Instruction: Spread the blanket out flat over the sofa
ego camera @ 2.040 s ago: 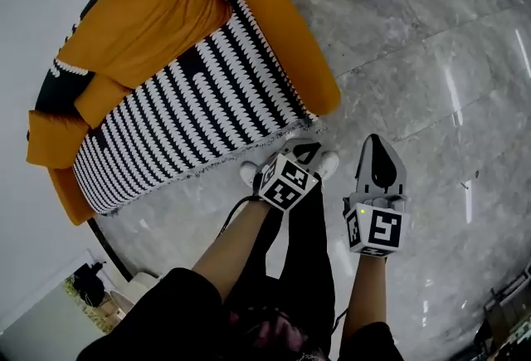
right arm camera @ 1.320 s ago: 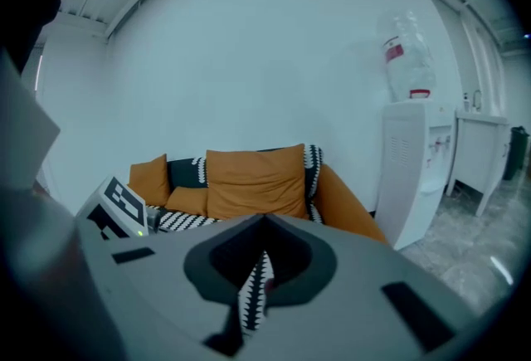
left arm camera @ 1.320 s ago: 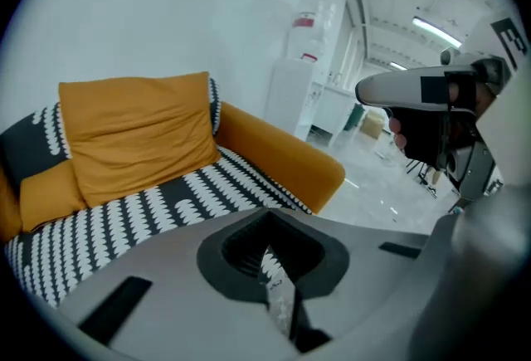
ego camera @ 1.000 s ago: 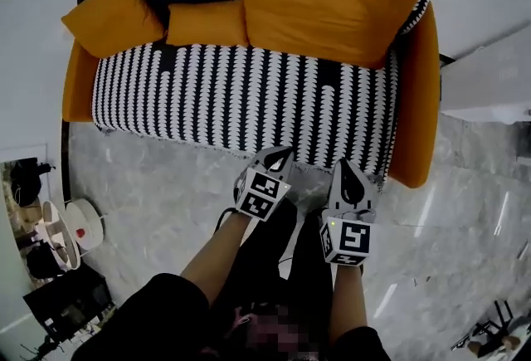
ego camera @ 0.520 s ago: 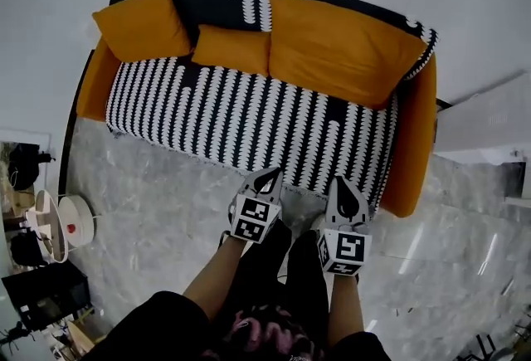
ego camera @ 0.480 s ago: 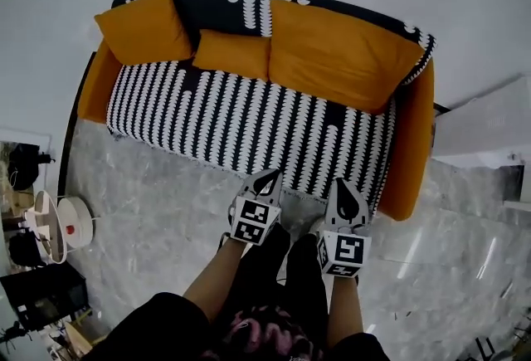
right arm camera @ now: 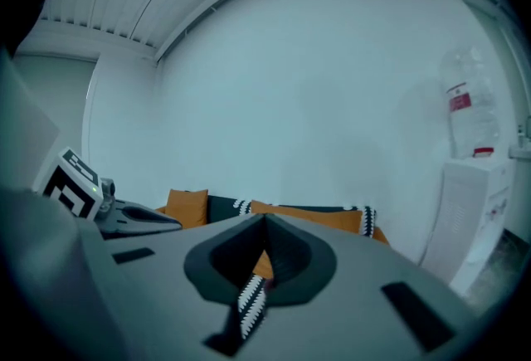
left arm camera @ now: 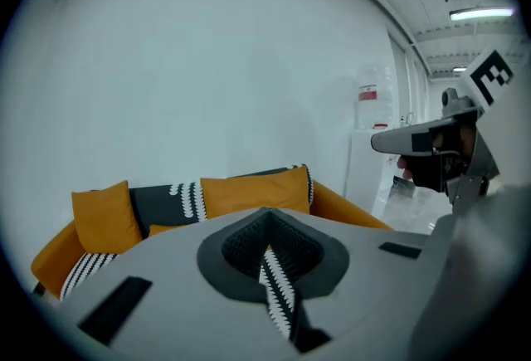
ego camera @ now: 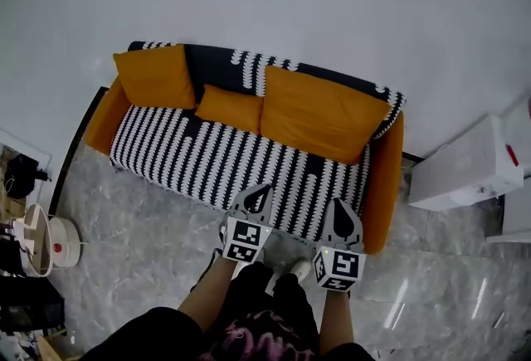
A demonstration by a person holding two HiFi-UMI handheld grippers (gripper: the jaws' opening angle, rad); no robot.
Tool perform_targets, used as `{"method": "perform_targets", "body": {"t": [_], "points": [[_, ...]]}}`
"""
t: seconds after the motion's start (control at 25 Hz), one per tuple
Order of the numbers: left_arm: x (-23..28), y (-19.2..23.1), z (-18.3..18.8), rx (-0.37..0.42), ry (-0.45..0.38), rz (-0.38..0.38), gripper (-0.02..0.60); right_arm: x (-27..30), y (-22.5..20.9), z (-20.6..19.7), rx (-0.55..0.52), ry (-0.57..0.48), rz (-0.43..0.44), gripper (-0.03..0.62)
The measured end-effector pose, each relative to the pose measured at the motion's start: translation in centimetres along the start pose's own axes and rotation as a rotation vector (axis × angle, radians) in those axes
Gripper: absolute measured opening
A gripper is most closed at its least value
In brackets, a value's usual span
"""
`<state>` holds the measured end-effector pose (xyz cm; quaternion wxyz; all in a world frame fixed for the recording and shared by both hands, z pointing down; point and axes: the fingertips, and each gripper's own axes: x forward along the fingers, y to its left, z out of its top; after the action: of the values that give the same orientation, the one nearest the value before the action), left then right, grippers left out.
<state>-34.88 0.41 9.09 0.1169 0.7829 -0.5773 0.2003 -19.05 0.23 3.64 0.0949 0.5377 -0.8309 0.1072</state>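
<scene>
The orange sofa stands against the white wall. The black-and-white patterned blanket lies flat over its seat and up the backrest, with three orange cushions on top. My left gripper and right gripper hover side by side before the sofa's front edge, both shut and holding nothing. In the left gripper view the left gripper points at the sofa, and blanket pattern shows through the thin slit between the jaws. The right gripper shows the same, with the blanket beyond.
A white cabinet stands right of the sofa, also in the right gripper view. A small round white stand and dark clutter sit at the left edge. Grey marble floor lies in front; my legs and shoes are below the grippers.
The view swung round to face the sofa square on, and the sofa now looks smaller and farther away. Both grippers rose together, shut, and the blanket stayed flat.
</scene>
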Motion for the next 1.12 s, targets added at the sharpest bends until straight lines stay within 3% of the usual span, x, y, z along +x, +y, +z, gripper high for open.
{"method": "perform_targets", "body": {"t": [0.16, 0.56, 0.84, 1.12], "points": [[-1.6, 1.0, 3.6, -0.033, -0.065, 0.047, 0.011, -0.6, -0.5, 3.3, -0.029, -0.043, 0.008, 0.02], [-5.7, 3.7, 13.0, -0.012, -0.241, 0.123, 0.011, -1.3, 0.0, 11.2, -0.109, -0.162, 0.034, 0.02], [-7.1, 5.4, 15.7, -0.001, -0.296, 0.136, 0.011, -1.2, 1.9, 14.8, -0.174, -0.228, 0.061, 0.02], [-7.1, 5.7, 17.2, 0.015, -0.314, 0.125, 0.011, -1.5, 1.7, 16.3, -0.181, -0.259, 0.028, 0.02]]}}
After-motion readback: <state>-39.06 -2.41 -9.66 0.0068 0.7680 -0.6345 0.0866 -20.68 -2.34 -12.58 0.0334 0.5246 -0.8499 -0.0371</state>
